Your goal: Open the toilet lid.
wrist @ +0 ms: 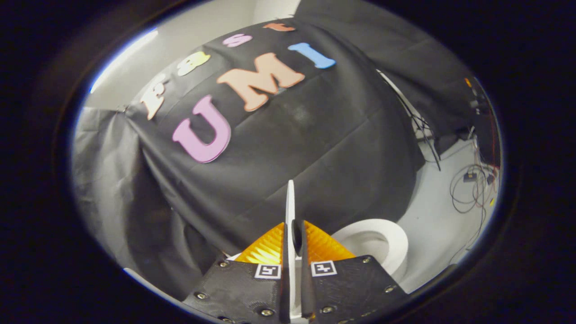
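The white toilet lid [290, 202] stands almost edge-on between my fingers, raised upright and rising ahead of them toward the black cloth. My gripper [292, 234] is shut on the lid's thin edge, both fingers [270, 247] pressing its two faces. To the right of the fingers and lower down lies the white toilet seat and bowl rim [387, 238], uncovered, with its oval opening showing.
Black cloth [279, 153] hangs close behind the toilet. To the right is pale floor [432, 211] with loose cables [470, 189] and stand legs [427, 139]. A grey cloth fold [103, 171] hangs at the left.
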`<state>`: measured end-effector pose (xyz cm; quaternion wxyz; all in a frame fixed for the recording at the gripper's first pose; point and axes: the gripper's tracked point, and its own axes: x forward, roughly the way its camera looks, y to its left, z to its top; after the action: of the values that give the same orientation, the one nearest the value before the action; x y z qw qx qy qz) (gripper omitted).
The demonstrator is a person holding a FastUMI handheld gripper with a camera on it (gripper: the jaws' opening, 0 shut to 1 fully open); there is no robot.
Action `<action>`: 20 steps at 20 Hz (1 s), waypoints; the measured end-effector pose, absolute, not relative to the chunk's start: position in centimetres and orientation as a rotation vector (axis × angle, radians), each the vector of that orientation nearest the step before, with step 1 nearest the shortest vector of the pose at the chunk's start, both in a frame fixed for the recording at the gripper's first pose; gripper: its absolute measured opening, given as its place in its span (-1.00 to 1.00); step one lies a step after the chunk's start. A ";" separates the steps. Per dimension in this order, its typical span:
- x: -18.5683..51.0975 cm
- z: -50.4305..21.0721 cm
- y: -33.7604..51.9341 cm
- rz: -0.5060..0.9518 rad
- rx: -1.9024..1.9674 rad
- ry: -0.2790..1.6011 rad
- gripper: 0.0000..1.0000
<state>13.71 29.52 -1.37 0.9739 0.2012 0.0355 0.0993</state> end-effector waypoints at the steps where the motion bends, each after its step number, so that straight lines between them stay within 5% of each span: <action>1: 13.4 -1.1 30.4 0.220 0.376 0.063 -0.80; 20: 9.2 1.6 44.5 0.428 -0.164 0.008 -0.80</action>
<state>9.16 44.50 1.56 0.9739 -0.0810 0.0040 0.2122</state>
